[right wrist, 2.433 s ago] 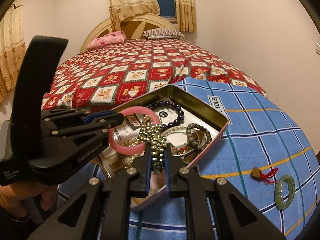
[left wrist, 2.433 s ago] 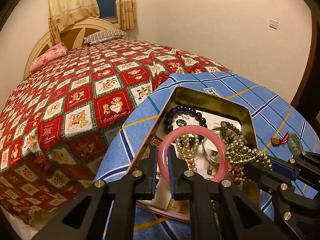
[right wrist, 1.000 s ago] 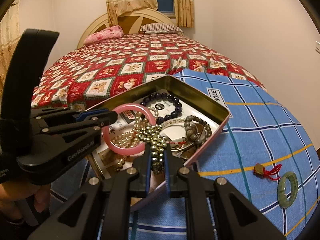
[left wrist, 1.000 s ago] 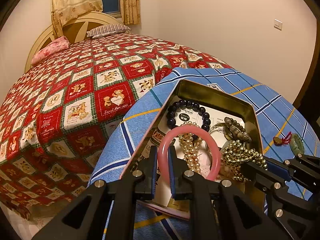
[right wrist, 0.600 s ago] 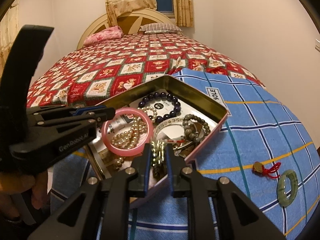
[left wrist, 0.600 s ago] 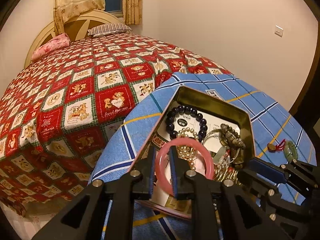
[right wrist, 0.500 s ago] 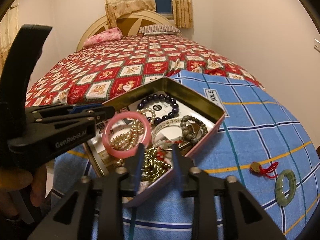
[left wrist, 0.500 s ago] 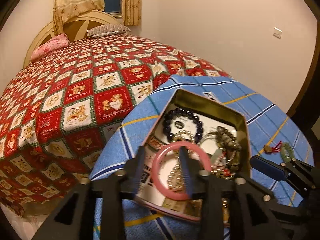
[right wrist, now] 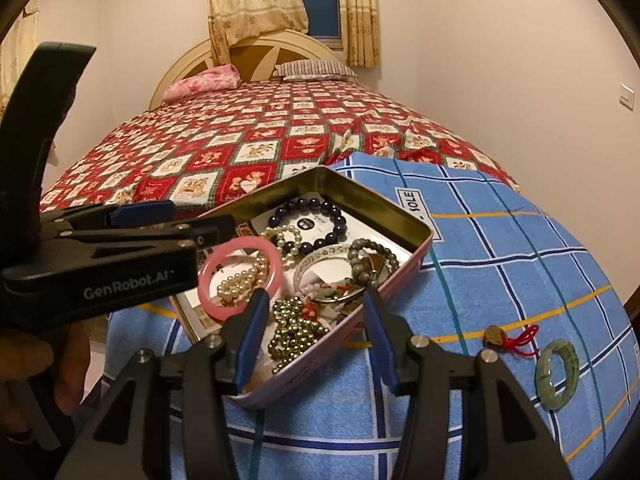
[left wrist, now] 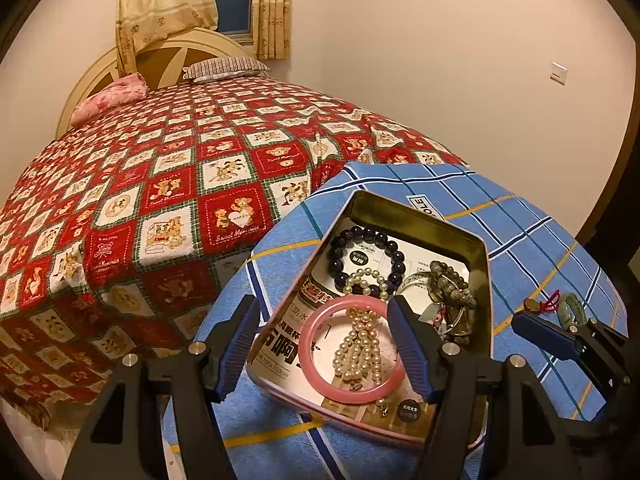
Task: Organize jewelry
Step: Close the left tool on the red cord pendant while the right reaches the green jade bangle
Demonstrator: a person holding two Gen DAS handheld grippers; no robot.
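A metal tin (left wrist: 416,216) (right wrist: 384,204) sits on a blue checked cloth. A pink bangle (left wrist: 350,354) (right wrist: 239,273) lies in it over a pearl strand (left wrist: 360,348), with a dark bead bracelet (left wrist: 366,256) (right wrist: 308,220), a grey bead bracelet (right wrist: 372,260) and a brass bead bracelet (right wrist: 294,330). My left gripper (left wrist: 324,344) is open and empty above the bangle. My right gripper (right wrist: 314,332) is open and empty over the brass beads. A green jade ring (right wrist: 558,374) (left wrist: 572,310) and a red-corded charm (right wrist: 510,336) lie on the cloth, right of the tin.
The cloth (right wrist: 500,248) covers a small table beside a bed with a red patchwork quilt (left wrist: 140,184). The left gripper's body (right wrist: 100,256) reaches in from the left in the right wrist view. A wall stands behind on the right.
Both grippers opened and drew back. The pink bangle dropped from the left gripper into the tin, and the brass bead bracelet dropped from the right gripper into the tin's near corner.
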